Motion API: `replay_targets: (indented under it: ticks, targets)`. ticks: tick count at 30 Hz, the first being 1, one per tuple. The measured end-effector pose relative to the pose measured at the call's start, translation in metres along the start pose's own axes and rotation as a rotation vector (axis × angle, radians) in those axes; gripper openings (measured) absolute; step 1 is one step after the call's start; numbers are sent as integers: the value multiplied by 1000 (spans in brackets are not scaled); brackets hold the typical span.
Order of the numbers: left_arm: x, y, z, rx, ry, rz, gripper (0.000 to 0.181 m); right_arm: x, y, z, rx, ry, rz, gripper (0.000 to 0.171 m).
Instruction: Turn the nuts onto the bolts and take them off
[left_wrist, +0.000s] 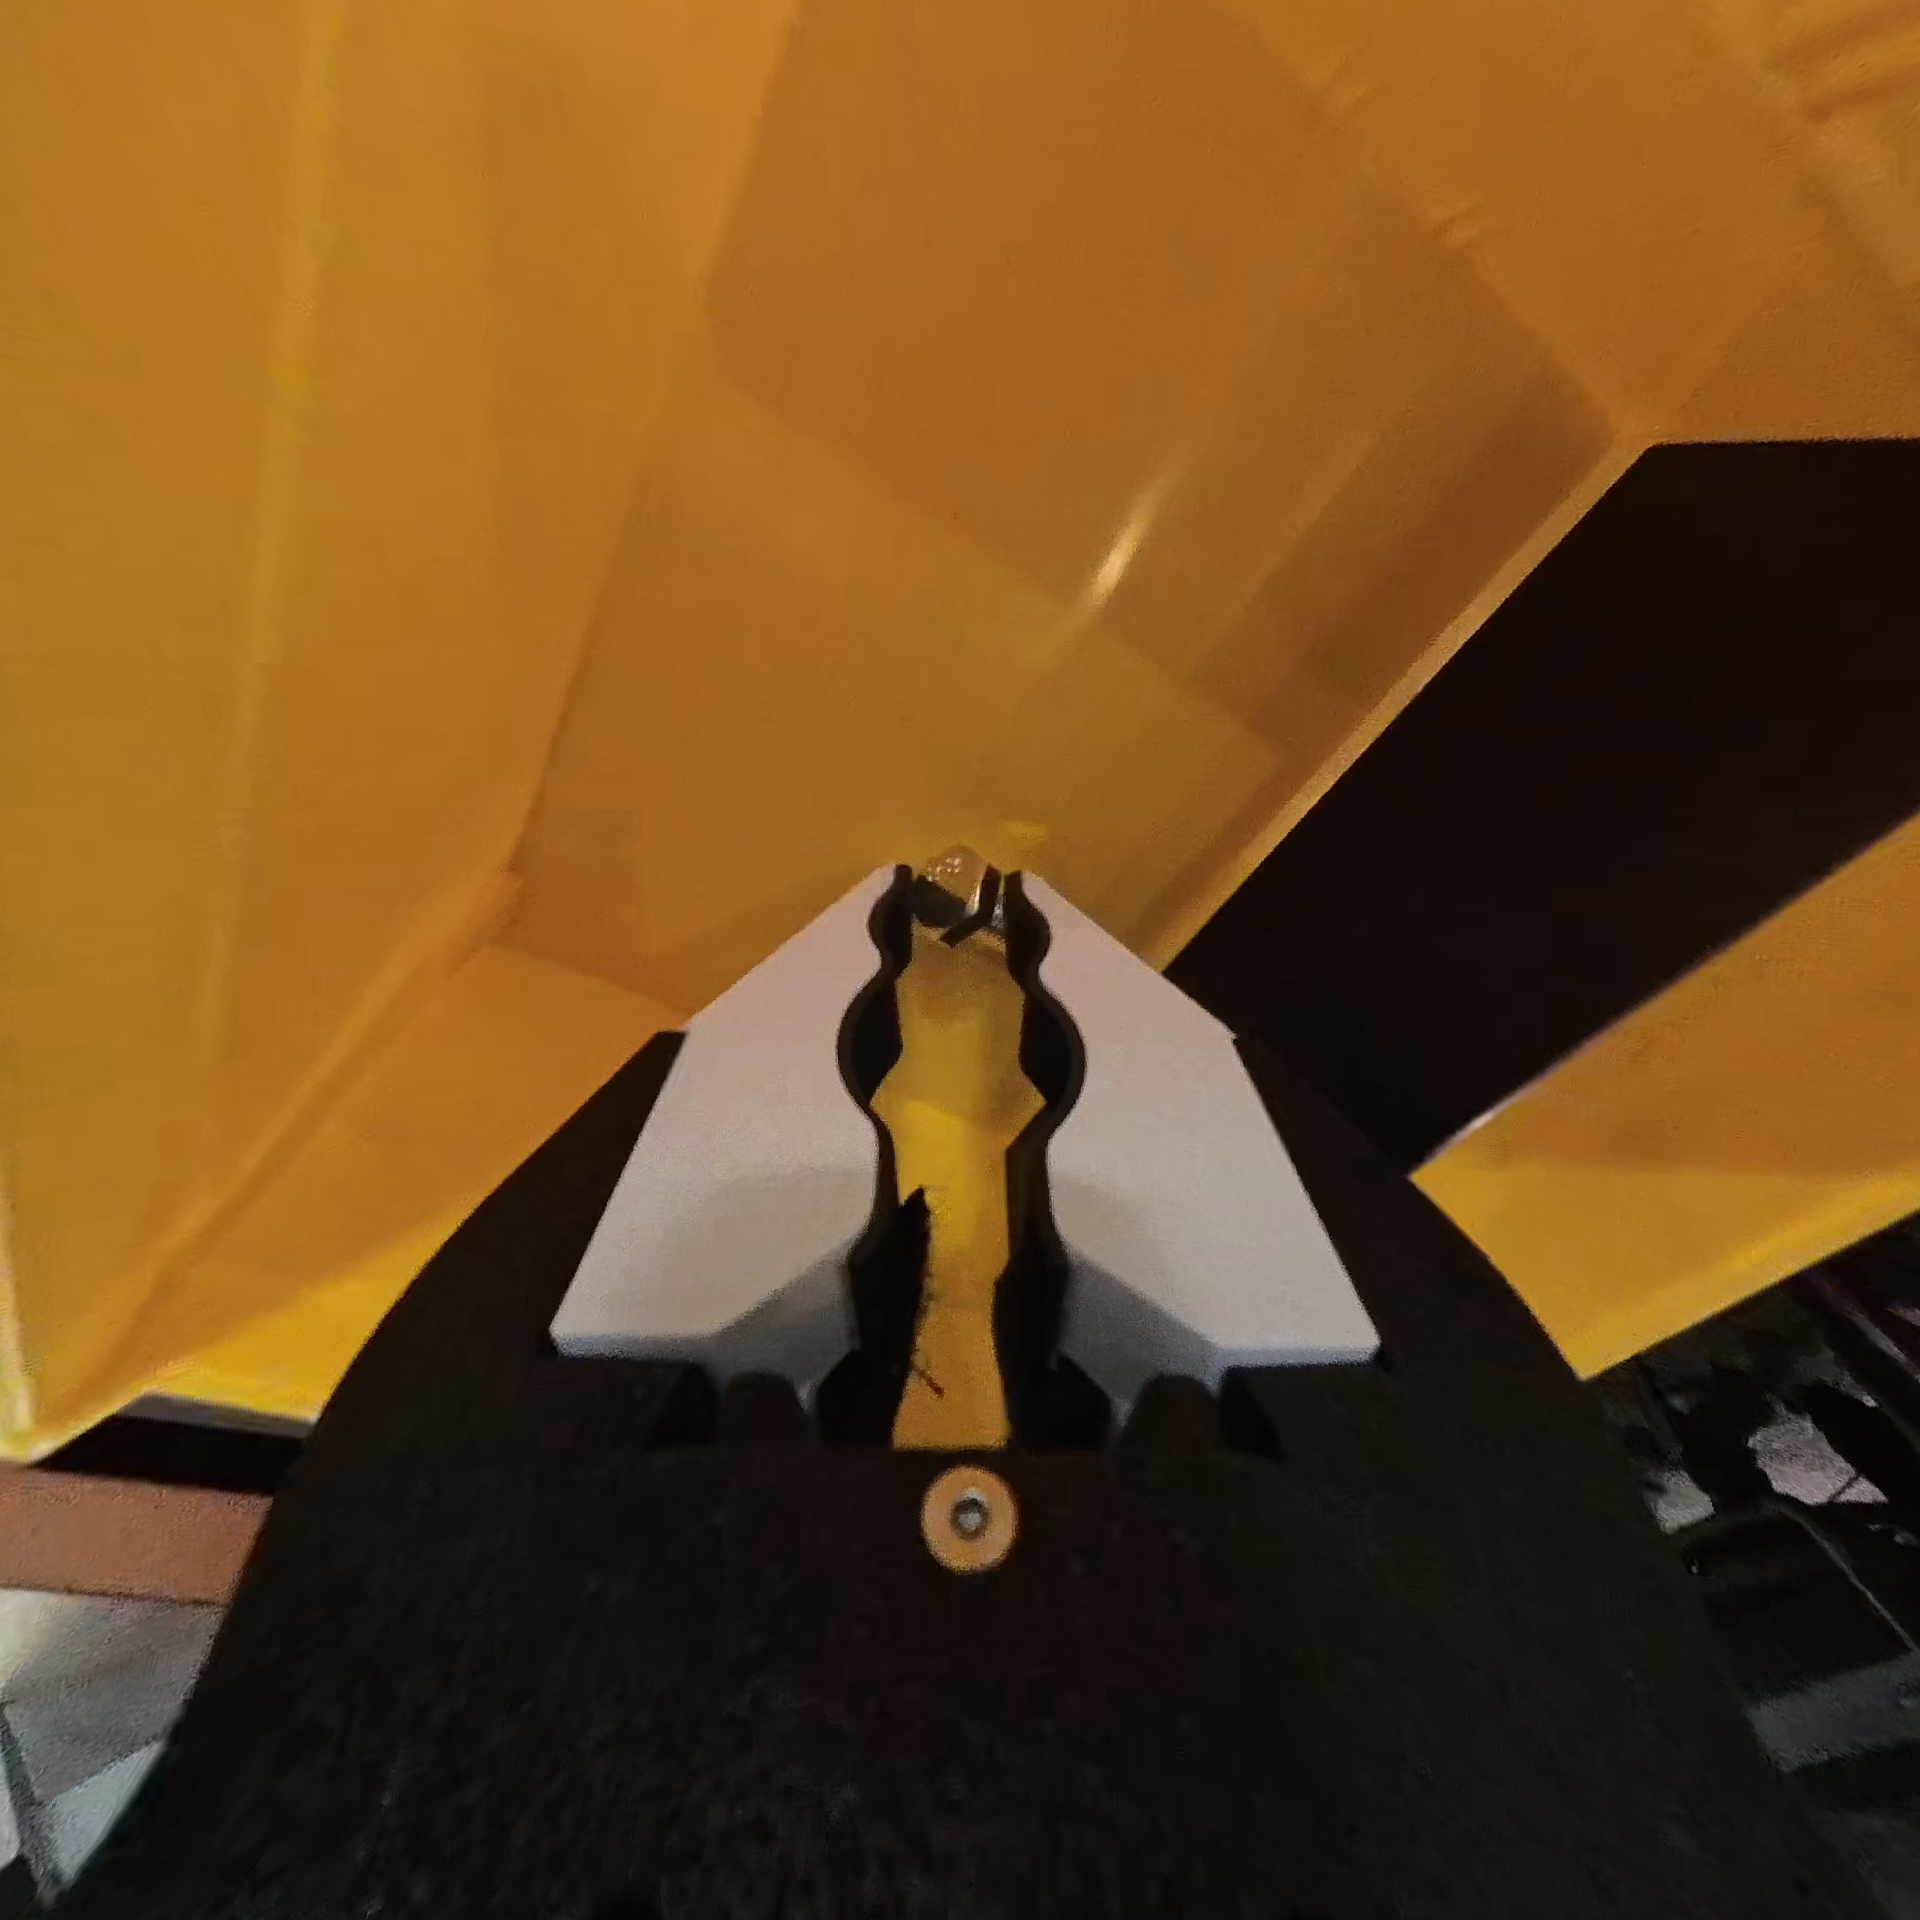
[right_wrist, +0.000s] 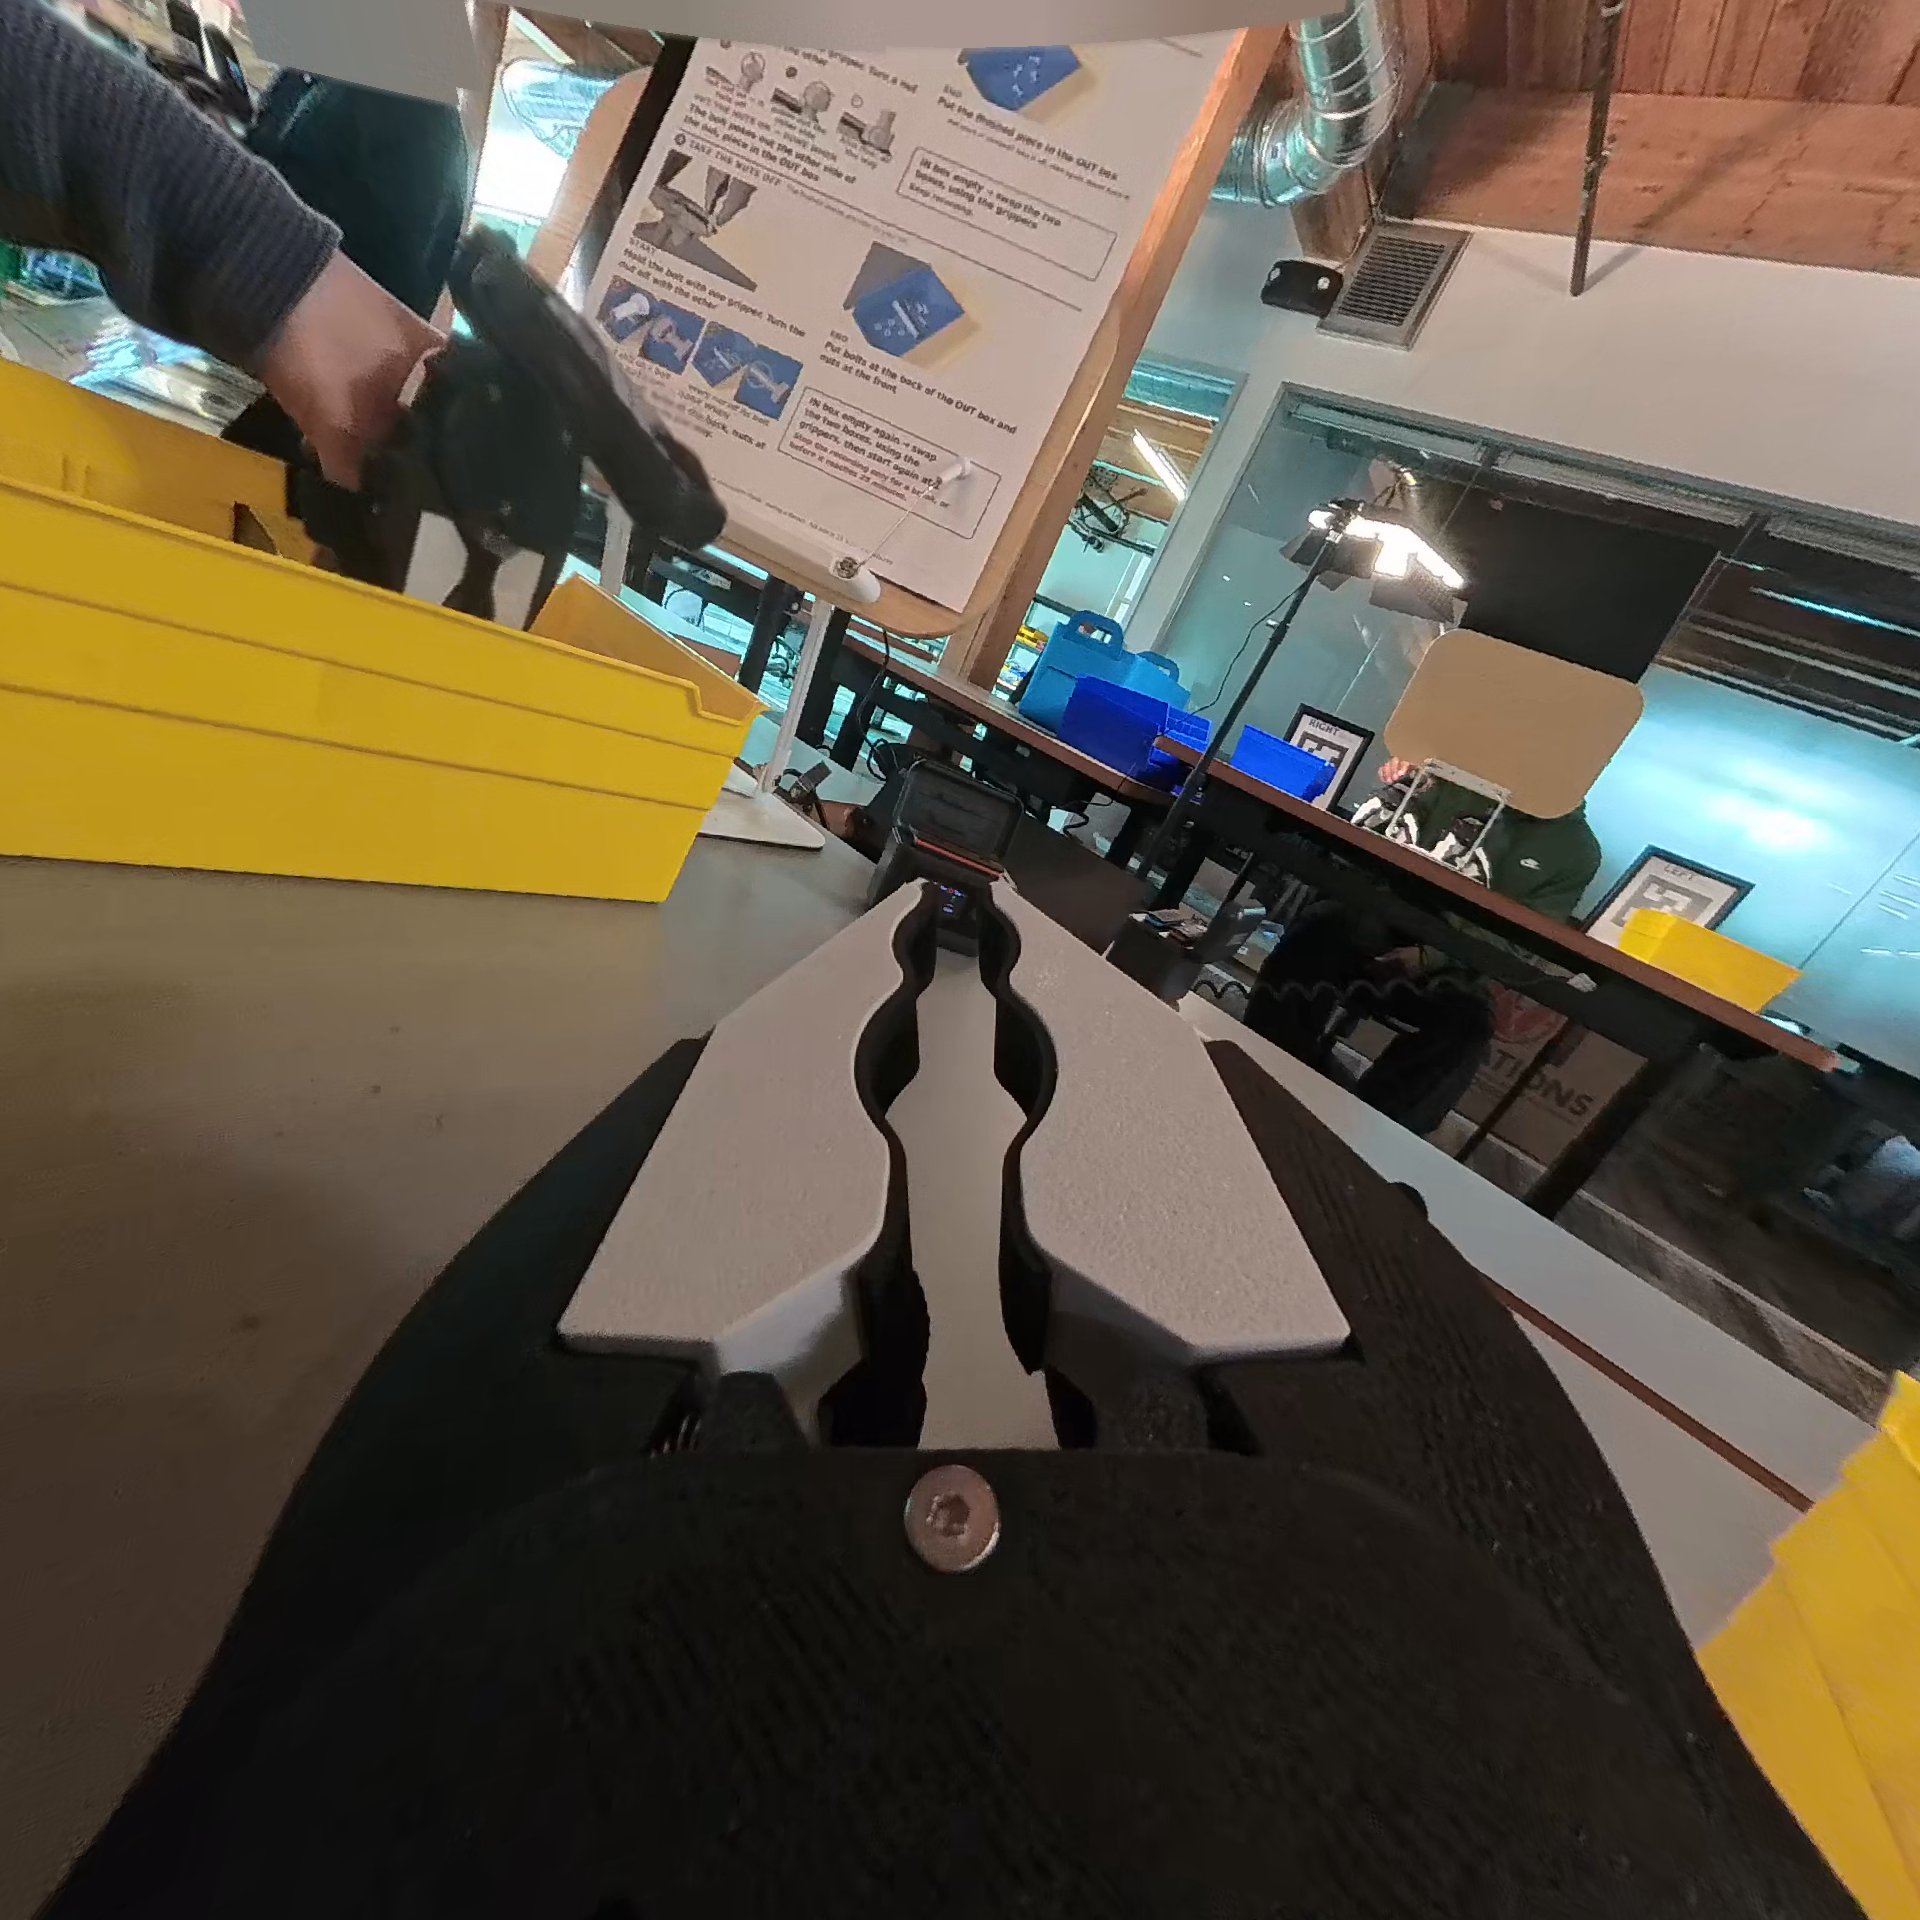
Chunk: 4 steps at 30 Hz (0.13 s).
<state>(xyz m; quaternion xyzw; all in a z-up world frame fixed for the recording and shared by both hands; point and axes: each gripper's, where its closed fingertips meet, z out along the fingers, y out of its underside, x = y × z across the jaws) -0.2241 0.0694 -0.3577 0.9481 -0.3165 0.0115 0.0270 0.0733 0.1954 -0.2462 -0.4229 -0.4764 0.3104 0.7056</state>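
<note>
Left gripper (left_wrist: 961, 883): my fingers are drawn in close, tips pinching a small metal hex piece (left_wrist: 954, 891). It looks like a nut, possibly on a bolt; too small to be sure. It sits right at the fingertips, inside the yellow bin (left_wrist: 520, 520), whose walls and floor fill nearly the whole left wrist view. Bin interior is motion-blurred.

Right gripper (right_wrist: 958, 920): my fingers stand a narrow gap apart, nothing between them. They hover low over the grey table (right_wrist: 260, 1091), to the right of the yellow bin (right_wrist: 364, 727) and pointing past it.

From the right wrist view, my left gripper (right_wrist: 499, 488) reaches down into that bin from above, held by a hand (right_wrist: 343, 384) in a dark sleeve. Behind the bin stands an instruction sheet (right_wrist: 862, 312) on a board. A small dark device (right_wrist: 951, 831) sits on the table beyond my right fingertips.
</note>
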Motion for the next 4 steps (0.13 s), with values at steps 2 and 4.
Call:
replay_targets:
  ticks: [2, 4]
  targets:
    - [-6, -4, -14, 30, -36, -13, 15, -1, -1, 0, 5, -4, -8, 5]
    - [-7, -13, -36, 76, -74, -21, 15, -2, -3, 1, 14, -2, -12, 5]
